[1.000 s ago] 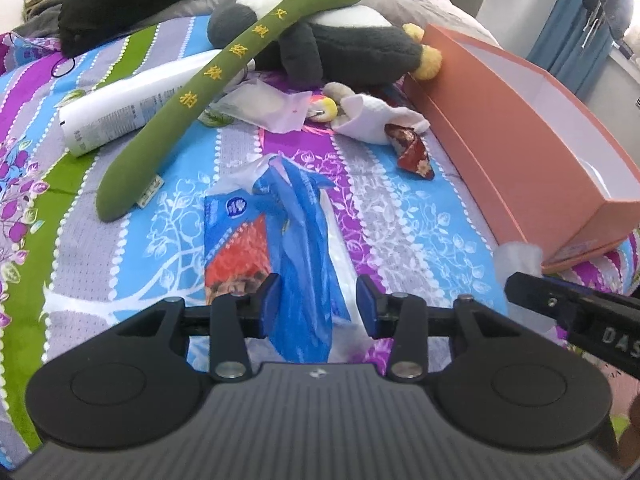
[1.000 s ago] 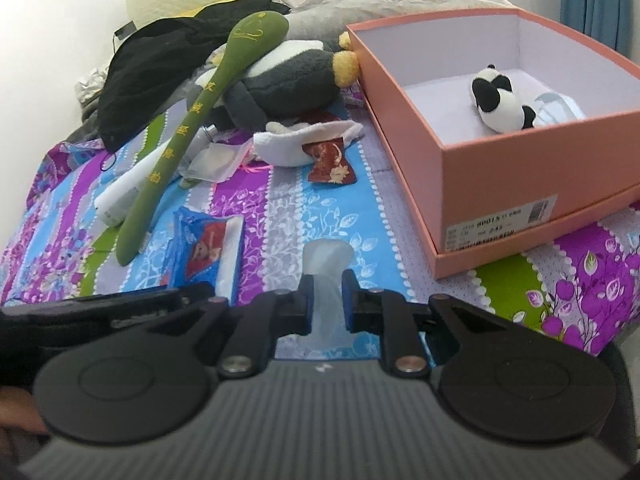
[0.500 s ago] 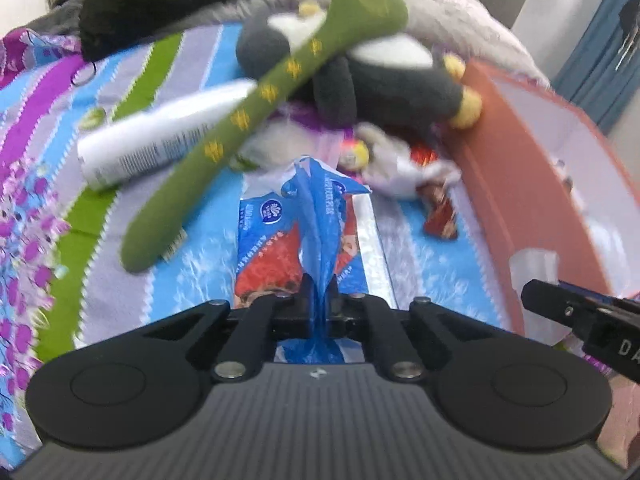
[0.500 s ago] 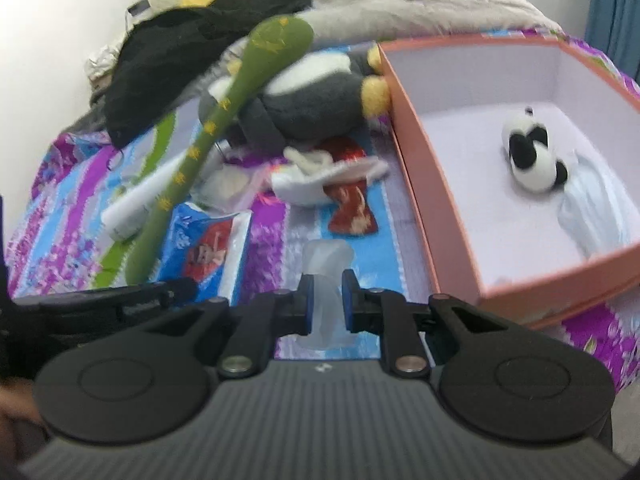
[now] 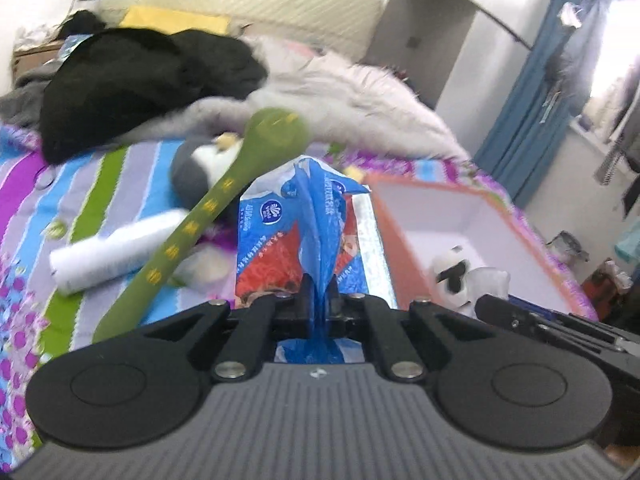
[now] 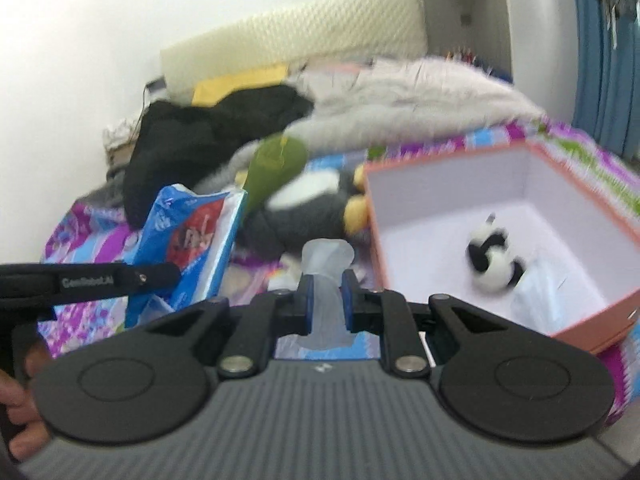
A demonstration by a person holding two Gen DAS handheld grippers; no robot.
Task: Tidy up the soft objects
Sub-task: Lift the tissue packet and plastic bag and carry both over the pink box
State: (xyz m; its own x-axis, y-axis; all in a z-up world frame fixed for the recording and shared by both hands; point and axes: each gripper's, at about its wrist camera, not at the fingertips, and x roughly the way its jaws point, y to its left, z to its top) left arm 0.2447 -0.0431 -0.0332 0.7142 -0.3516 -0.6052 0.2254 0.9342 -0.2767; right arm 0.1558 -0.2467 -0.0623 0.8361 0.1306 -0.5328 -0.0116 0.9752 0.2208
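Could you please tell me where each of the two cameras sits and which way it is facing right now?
Left wrist: sits on the left gripper, looking forward and down over the bed; its fingers pinch the blue tissue pack; the right gripper's tip shows at lower right.
Right wrist: sits on the right gripper, which holds a clear soft piece, facing the bed; the left gripper and a hand show at left.
Shared: tissue pack, orange box, toy panda, green plush stick.

Blue-red tissue pack [image 5: 304, 240] hangs by bunched blue wrapper, clear of bedspread. I see pale translucent soft piece [image 6: 326, 272] held upright. Small panda plush [image 6: 494, 258] lies inside orange box [image 6: 440, 168], beside white wad.
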